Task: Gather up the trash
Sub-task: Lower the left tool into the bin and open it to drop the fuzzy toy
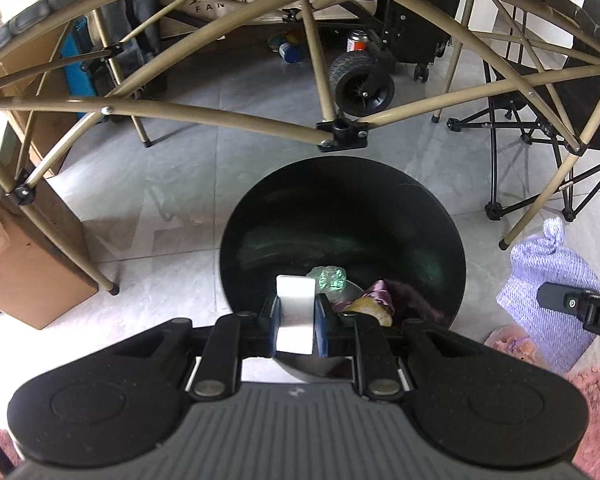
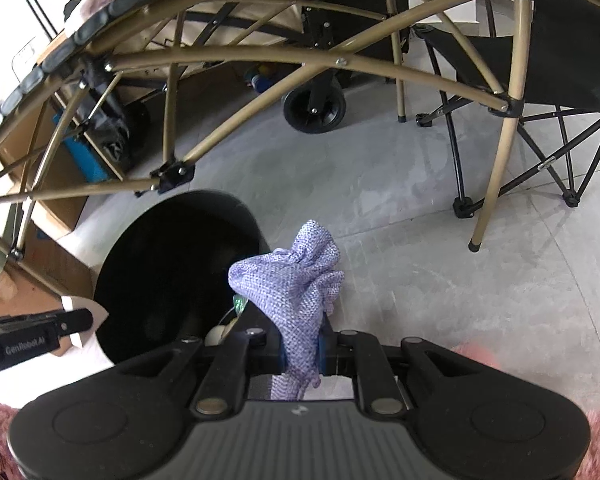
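Note:
My left gripper (image 1: 296,322) is shut on a white folded piece of paper (image 1: 295,312) and hangs over the near rim of a round black trash bin (image 1: 340,216). Inside the bin lie a crumpled clear-green wrapper (image 1: 331,279), purple foil (image 1: 380,292) and other scraps. My right gripper (image 2: 303,346) is shut on a lilac knitted cloth (image 2: 296,280), held just right of the bin (image 2: 172,264). The cloth (image 1: 548,280) and the right gripper's finger (image 1: 560,300) also show at the right of the left wrist view. The left gripper with its paper (image 2: 88,316) shows at the left of the right wrist view.
A tan folding table frame (image 1: 220,120) arches over the bin, with its legs standing on the grey tile floor. A black folding chair (image 2: 540,80), a cart wheel (image 1: 362,88), cardboard boxes (image 1: 28,264) and a pink fluffy rug (image 1: 596,400) surround the spot.

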Available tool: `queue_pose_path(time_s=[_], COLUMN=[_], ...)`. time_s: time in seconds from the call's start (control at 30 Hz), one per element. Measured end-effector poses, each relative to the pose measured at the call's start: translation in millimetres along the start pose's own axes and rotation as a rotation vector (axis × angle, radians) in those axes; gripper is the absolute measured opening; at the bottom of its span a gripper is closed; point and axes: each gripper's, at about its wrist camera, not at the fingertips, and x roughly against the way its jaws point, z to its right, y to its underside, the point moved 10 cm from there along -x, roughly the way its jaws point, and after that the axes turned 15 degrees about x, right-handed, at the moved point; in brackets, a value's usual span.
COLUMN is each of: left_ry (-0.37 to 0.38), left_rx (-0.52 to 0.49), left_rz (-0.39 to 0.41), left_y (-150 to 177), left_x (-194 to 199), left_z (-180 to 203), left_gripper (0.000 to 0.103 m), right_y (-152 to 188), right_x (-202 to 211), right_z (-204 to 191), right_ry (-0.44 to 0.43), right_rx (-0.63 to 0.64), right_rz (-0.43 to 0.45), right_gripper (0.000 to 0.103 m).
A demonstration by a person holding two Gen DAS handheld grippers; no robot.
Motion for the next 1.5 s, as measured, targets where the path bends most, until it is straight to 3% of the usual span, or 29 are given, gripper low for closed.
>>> queue_pose_path(time_s=[0.73, 0.9, 0.93, 1.0, 1.03, 1.07, 1.17, 1.5], left_ry=[-0.015, -0.059, -0.065, -0.070, -0.071, -0.073, -0.081, -0.088], left_rx=[-0.013, -0.011, -0.009, 0.006, 0.018, 0.034, 0.047, 0.037], left_rz=[-0.068, -0.086, -0.090, -0.099, -0.102, -0.102, -0.095, -0.091], left_y=[-15.7, -13.5, -13.3, -12.7, -12.7, -13.4, -14.9, -14.3], left_x=[-50.1, -56.2, -57.2, -58.3, -58.1, -57.4, -55.3, -52.0], left_z=[34.8, 31.9, 30.5, 27.9, 25.8, 24.0, 21.6, 20.2], left_gripper=[0.018, 0.021, 0.027, 0.052, 0.072, 0.086, 0.100, 0.100], right_y=[-24.5, -20.4, -20.1, -18.8, -18.4, -18.2, -17.8, -17.5], right_x=[-17.4, -19.4, -19.7, -20.3, -20.3, -20.1, -19.0, -17.3], right_z=[20.2, 22.2, 21.6, 20.7, 21.2, 20.8, 20.5, 17.9], right_ry=[0.006, 0.007, 0.007, 0.005, 0.003, 0.003, 0.002, 0.005], right_rx=[-0.067, -0.076, -0.077, -0.077, -0.076, -0.076, -0.073, -0.067], right_rz=[0.008, -0.002, -0.004, -0.006, -0.006, -0.006, -0.004, 0.002], right_gripper=[0.013, 0.013, 0.013, 0.013, 0.013, 0.013, 0.013, 0.013])
